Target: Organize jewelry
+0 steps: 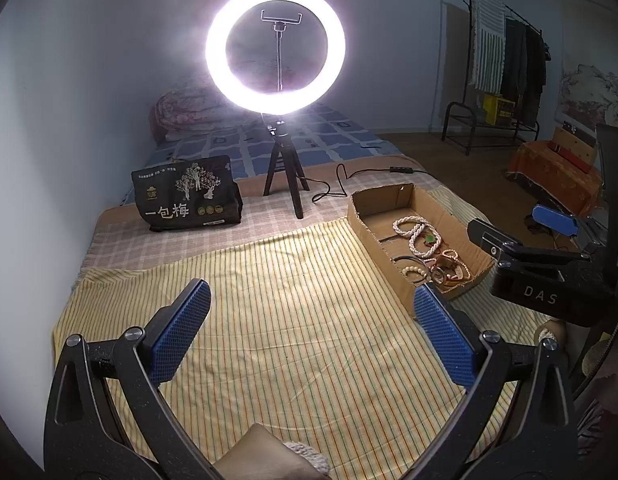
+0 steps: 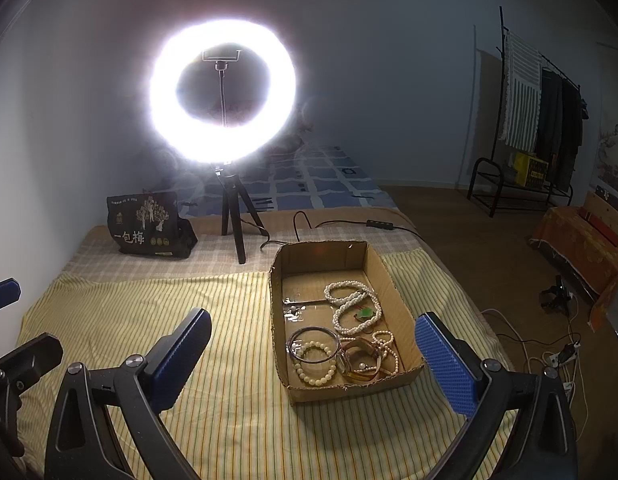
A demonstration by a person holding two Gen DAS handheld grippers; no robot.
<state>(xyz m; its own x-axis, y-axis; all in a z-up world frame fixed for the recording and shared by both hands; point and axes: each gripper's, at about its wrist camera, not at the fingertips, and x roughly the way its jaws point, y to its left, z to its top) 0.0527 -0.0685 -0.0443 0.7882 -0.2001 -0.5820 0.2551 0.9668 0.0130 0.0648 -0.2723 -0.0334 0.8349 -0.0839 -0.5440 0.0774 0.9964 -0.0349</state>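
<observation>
Both grippers, left (image 1: 311,334) and right (image 2: 313,358), are spread wide and empty above the bed. The jewelry lies tangled in the box (image 2: 401,308). Pearl strands (image 2: 351,300) are limp, light and snag-prone; pinch a single loop. The bangle (image 2: 313,334) is rigid and slippery; grip its rim

A lived-in bedroom at home.
Ahead of the claw a bed (image 2: 109,320) under striped cloth runs to a folded quilt (image 1: 181,112) by the wall; far right stand a clothes rack (image 2: 541,120) with hanging garments and wooden flooring (image 2: 469,232).
</observation>
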